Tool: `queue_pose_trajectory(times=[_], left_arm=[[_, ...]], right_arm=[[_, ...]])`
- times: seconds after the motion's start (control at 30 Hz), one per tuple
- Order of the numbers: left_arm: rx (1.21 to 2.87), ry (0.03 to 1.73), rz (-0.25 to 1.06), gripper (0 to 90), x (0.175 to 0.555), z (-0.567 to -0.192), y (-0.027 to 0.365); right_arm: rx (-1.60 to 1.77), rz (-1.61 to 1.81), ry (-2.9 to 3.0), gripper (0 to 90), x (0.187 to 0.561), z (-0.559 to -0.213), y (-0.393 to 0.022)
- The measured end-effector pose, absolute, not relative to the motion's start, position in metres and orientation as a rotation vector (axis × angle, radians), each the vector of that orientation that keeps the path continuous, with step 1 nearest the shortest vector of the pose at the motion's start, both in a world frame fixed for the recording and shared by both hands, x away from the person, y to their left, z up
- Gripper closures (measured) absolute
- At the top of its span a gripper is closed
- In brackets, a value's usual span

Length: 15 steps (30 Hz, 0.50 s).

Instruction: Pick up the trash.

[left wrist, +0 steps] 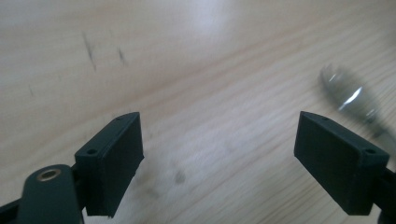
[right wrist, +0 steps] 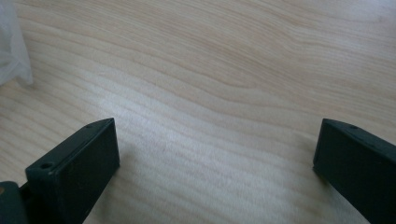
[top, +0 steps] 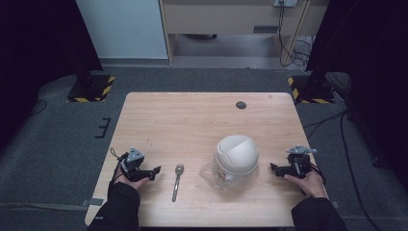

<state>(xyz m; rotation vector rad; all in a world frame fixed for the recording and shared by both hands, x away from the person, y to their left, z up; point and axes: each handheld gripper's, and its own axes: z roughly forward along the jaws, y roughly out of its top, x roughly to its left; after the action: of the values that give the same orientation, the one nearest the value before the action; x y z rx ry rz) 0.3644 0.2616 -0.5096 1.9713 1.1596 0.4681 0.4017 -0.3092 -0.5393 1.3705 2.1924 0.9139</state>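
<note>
Grippers rested low on the table (top: 202,115), jaws spread and empty: the left gripper (top: 155,172) just left of the spoon (top: 177,181), the right gripper (top: 274,168) just right of the white lidded bowl (top: 236,156). Spoon and bowl lay near the front edge, apart, between the two.

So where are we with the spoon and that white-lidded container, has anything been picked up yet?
Nothing looks done yet. The spoon lies flat on the table, and the domed white lid sits on its clear container. Nothing is in hand: left gripper and right gripper rest open and empty, one at each side. All the handling is left.
</note>
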Motion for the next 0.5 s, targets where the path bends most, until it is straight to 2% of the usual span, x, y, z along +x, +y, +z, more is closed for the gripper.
queue_pose_trajectory(times=[0.33,0.5], left_arm=[[1.788,0.947,0.498,12.8,0.356,-0.46,0.244],[1.772,0.823,0.474,11.7,0.352,-0.437,0.23]], right_arm=[[1.375,0.915,2.195,0.7,0.397,-0.539,-0.309],[1.366,0.914,2.198,0.7,0.397,-0.539,-0.309]])
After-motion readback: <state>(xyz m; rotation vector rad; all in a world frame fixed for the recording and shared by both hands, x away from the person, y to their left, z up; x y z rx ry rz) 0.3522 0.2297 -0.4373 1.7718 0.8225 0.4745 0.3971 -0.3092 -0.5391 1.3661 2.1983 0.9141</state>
